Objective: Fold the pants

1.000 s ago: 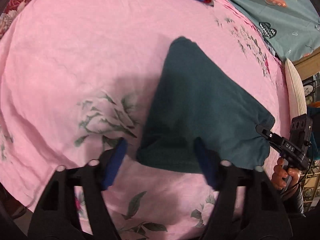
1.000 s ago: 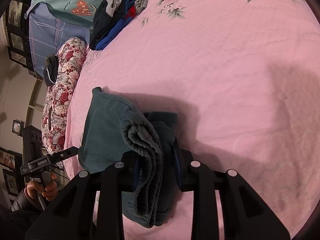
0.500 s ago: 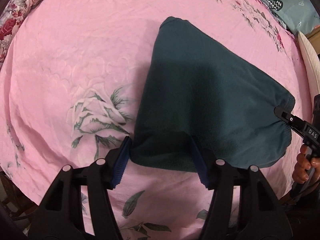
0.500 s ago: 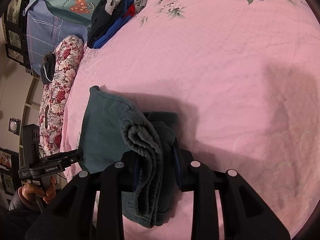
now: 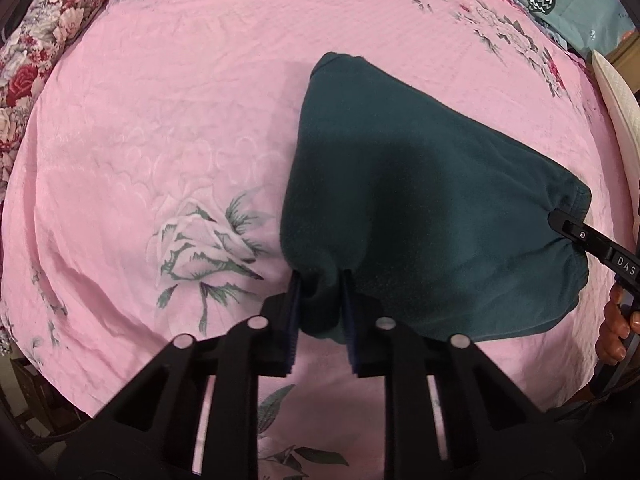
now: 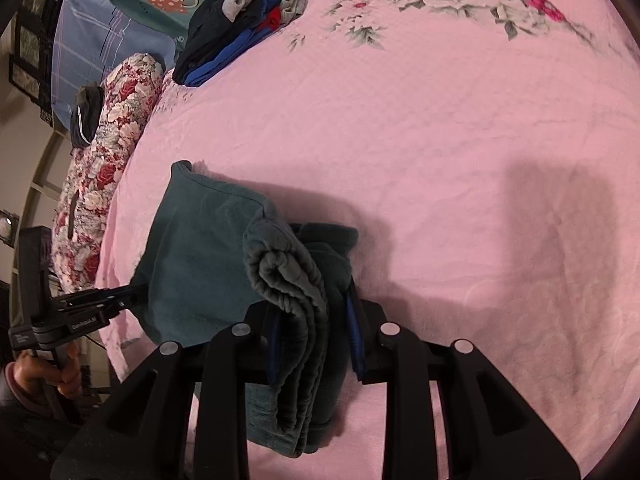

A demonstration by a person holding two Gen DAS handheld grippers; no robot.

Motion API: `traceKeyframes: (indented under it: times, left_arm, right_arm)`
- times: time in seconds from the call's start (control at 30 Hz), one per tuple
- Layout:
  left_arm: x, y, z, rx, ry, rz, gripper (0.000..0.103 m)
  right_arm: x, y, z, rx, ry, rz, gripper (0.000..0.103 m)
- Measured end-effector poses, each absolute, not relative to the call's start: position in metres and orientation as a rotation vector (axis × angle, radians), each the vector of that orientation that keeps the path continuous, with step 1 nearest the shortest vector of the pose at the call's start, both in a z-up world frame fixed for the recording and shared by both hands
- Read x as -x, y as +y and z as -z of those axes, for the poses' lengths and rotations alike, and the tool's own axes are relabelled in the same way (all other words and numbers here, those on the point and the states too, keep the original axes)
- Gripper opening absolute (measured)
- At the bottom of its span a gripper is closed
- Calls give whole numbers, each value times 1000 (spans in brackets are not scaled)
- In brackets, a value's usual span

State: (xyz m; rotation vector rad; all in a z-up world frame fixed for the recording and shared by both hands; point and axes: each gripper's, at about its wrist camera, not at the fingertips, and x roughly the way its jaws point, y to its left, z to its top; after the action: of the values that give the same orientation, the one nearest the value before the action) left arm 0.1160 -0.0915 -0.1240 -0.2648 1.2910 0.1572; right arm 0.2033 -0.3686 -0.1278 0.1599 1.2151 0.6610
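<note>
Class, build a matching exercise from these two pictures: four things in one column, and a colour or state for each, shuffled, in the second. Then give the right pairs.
Column one:
1. folded dark teal fleece pants
2. quilted bedspread
3. left tongs
4. pile of loose clothes

Column two:
A. pink with printed flowers
B. shut on a corner of cloth
C. dark teal, gripped at two ends
D. navy, blue, grey and red, at the far edge of the bed

Pairs: 1-C, 2-A, 3-B, 4-D
</note>
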Motion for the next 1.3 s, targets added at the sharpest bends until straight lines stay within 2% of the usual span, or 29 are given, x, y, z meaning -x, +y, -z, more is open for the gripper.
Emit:
traceKeyframes:
  times: [0.37,0.53,0.8,0.93,0.97,1.0,1.03,1.1,1.23,1.3]
  left_arm:
    - [-96,-67,75,369,1131,-51,11]
    - [-123,-41,22,375,1002,6,10]
    - [-218,50,-89,231,662,52,10]
    - [-290,96,-90,194,591,50,11]
    - [-312,106,-75,170,600,37,16]
    - [-332,115,-54,144,640,9,42]
    - [-352,127,-28,135,716,-56,78]
    - [-366,150,18,192,880,-166,79]
    - [-333,159,46,272,907,-139,90]
    - [-319,153,53,280,925,-138,90]
  right_arm:
    - [-178,-331,59,47,944,-655,23]
    - [-195,-289,7,149,776,-681,22]
    - [-299,-190,-84,209,505,-633,22]
    - [-375,-144,-96,187,453,-584,23]
    - [-408,-129,-85,190,480,-565,26]
    - [-435,-116,-68,199,542,-548,42]
    - [-463,-105,-44,214,635,-505,51]
    - [-486,-96,-8,264,775,-369,51]
    - [-438,-120,-1,88,788,-411,58]
    - [-410,-123,0,73,817,-407,58]
